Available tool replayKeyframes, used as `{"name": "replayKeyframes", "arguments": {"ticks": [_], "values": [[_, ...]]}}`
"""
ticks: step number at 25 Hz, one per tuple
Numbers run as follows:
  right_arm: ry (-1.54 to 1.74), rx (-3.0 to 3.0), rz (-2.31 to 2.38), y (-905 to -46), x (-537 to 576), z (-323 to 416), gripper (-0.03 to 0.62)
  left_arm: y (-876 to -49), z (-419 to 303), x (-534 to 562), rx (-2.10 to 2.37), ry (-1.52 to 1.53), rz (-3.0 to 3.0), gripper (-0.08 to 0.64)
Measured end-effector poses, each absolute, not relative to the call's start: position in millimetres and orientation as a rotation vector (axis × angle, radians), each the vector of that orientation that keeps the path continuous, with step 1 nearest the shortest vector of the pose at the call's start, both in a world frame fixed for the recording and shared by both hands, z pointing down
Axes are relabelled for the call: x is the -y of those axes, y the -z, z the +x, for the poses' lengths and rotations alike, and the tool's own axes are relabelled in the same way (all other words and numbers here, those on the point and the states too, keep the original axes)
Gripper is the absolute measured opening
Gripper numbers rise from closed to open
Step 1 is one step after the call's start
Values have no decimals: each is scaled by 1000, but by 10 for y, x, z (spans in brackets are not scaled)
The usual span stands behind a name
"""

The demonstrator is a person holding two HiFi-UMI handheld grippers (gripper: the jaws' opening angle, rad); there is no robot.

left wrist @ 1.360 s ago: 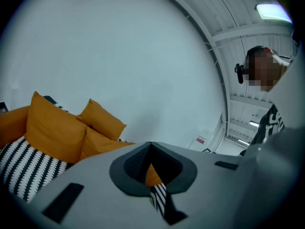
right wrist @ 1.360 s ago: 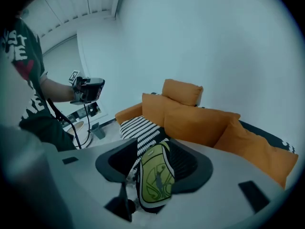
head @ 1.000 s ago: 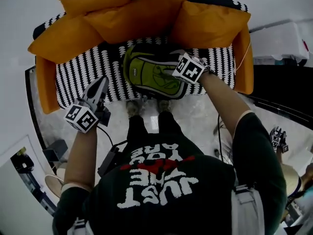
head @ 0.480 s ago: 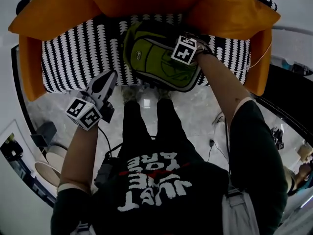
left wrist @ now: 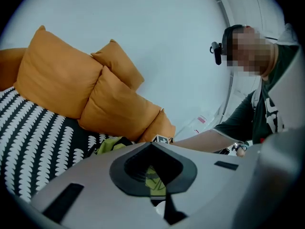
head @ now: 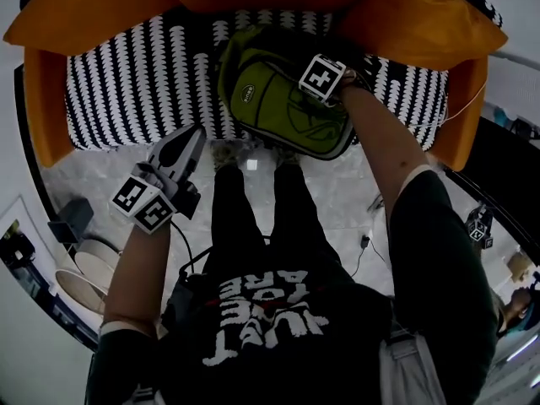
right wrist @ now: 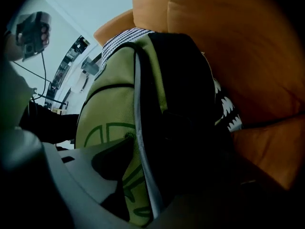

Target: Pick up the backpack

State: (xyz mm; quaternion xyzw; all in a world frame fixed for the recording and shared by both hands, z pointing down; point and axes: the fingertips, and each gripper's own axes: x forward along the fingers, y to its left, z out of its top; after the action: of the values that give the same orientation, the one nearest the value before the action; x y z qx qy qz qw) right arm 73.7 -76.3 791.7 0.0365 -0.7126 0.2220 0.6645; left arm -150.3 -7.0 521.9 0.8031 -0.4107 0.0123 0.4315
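Backpack point(head: 283, 108) lies on the sofa point(head: 126, 83) seat at its front edge, long axis slanting. My right gripper point(right wrist: 143, 190) is nearer, straddling its side seam; jaws wide, just been closing, not yet pinching. My left gripper point(head: 192, 135): jaws together, empty, well apart.

Green-black backpack point(head: 278, 112) lying face-up, sofa seat point(head: 126, 83) front edge.
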Motion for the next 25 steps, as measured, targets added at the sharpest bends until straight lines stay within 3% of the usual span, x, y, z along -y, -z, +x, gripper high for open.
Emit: {"name": "replayKeyframes", "arguments": {"ticks": [2, 6, 25], "values": [[-496, 1604, 101, -7961, 764, 777, 226, -5231, -1490, 43, 1017, -30, 2005, 3], [-532, 1665, 119, -7808, 826, 859, 161, -5222, -1471, 32, 1024, -26, 2005, 3], [-984, 2017, 146, -6404, 331, 823, 110, -4494, -1500, -53, 1062, 13, 2068, 3]]}}
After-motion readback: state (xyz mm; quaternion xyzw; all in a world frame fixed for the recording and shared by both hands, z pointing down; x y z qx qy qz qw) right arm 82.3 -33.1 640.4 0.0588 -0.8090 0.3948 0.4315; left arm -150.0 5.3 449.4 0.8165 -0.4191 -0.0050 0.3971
